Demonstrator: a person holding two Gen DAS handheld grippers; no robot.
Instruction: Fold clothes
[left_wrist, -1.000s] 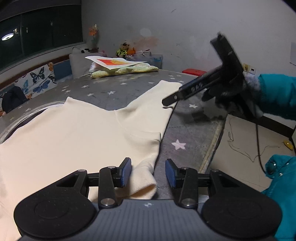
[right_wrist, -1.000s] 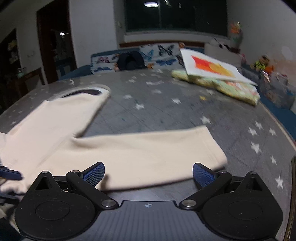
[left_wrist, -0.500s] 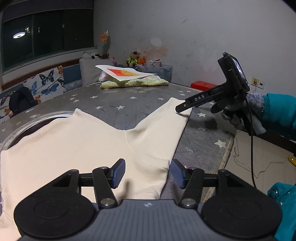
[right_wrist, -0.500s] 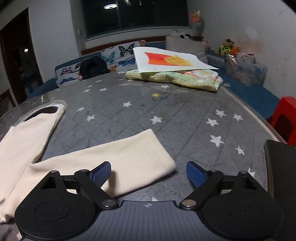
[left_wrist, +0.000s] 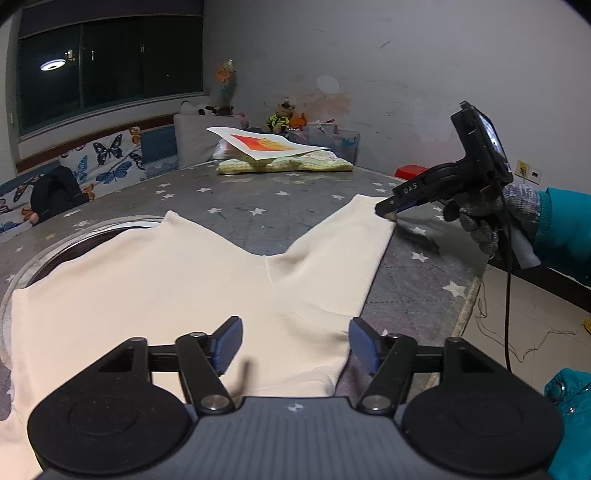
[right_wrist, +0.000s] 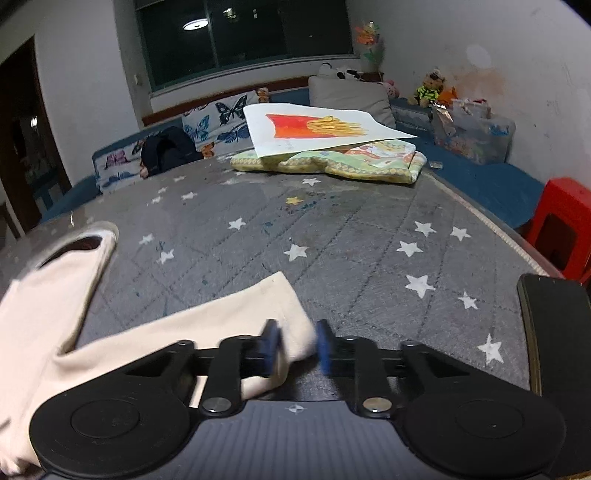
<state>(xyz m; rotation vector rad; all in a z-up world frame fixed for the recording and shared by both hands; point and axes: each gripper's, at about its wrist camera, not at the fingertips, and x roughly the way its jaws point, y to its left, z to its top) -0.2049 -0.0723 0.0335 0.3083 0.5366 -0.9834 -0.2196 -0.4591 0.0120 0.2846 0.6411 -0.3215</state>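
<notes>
A cream long-sleeved top (left_wrist: 155, 280) lies flat on the grey star-patterned table (left_wrist: 258, 199). Its sleeve (left_wrist: 343, 251) stretches toward the far right edge. My left gripper (left_wrist: 295, 341) is open, low over the near hem of the top, with cloth between the blue pads (left_wrist: 229, 341). My right gripper (right_wrist: 295, 347) has its jaws narrowed around the cuff corner of the sleeve (right_wrist: 229, 325), blurred by motion. It also shows in the left wrist view (left_wrist: 388, 213), its tip at the cuff.
A folded patterned cloth (right_wrist: 332, 162) with a fries picture sheet (right_wrist: 317, 127) lies at the table's far side. A red stool (right_wrist: 561, 225) stands off the right edge. A round inset rim (left_wrist: 85, 236) lies under the top's far left.
My right gripper moved down onto the sleeve cuff and its jaws narrowed from wide open. My left gripper opened wider over the hem.
</notes>
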